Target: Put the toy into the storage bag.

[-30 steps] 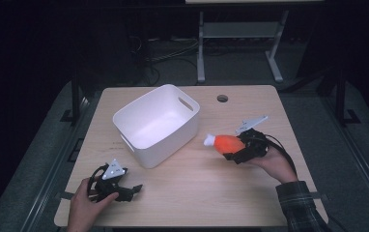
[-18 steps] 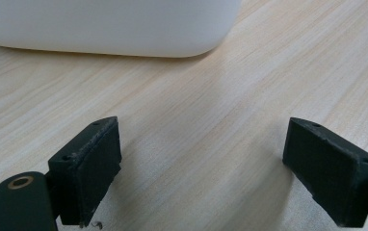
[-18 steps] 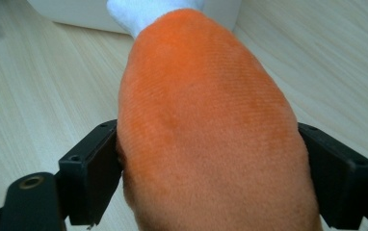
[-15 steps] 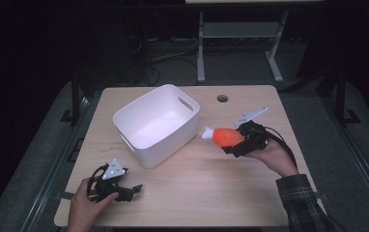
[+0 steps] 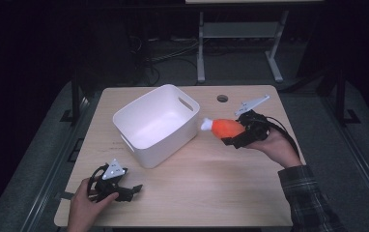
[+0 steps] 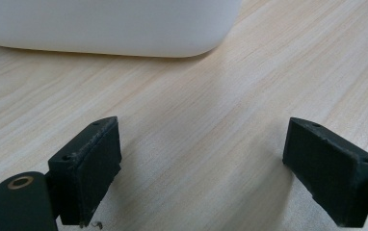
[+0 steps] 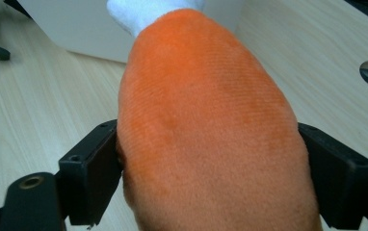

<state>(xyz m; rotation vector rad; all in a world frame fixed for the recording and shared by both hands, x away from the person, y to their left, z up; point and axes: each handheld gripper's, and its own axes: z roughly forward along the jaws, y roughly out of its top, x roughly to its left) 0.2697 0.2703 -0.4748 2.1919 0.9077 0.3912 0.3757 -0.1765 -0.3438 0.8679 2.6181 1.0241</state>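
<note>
Both jaws of the right gripper (image 7: 211, 178) press into the flanks of an orange plush toy (image 7: 206, 125), one black pad on each side, so the grip is firm and the toy fills the space between them. Its white tip (image 7: 148, 12) points away from the hand, toward the white bin (image 5: 156, 123). In the high view the right gripper (image 5: 238, 135) holds the toy (image 5: 227, 128) clear of the table (image 5: 211, 183), just beside the bin's right-hand wall and below the handle slot.

The step in hand looks like the carry: the toy is picked up and on its way to the bin. The next move calls for lifting the toy over the rim, bringing it above the hollow, and only then parting the jaws; too low a path would likely catch the white tip on the wall.

The left gripper (image 5: 120, 191) rests on the table near the front edge, its jaws wide apart with nothing but bare wood between the pads (image 6: 88, 168), well apart from the toy.

The bin is empty as far as its inside can be seen
</note>
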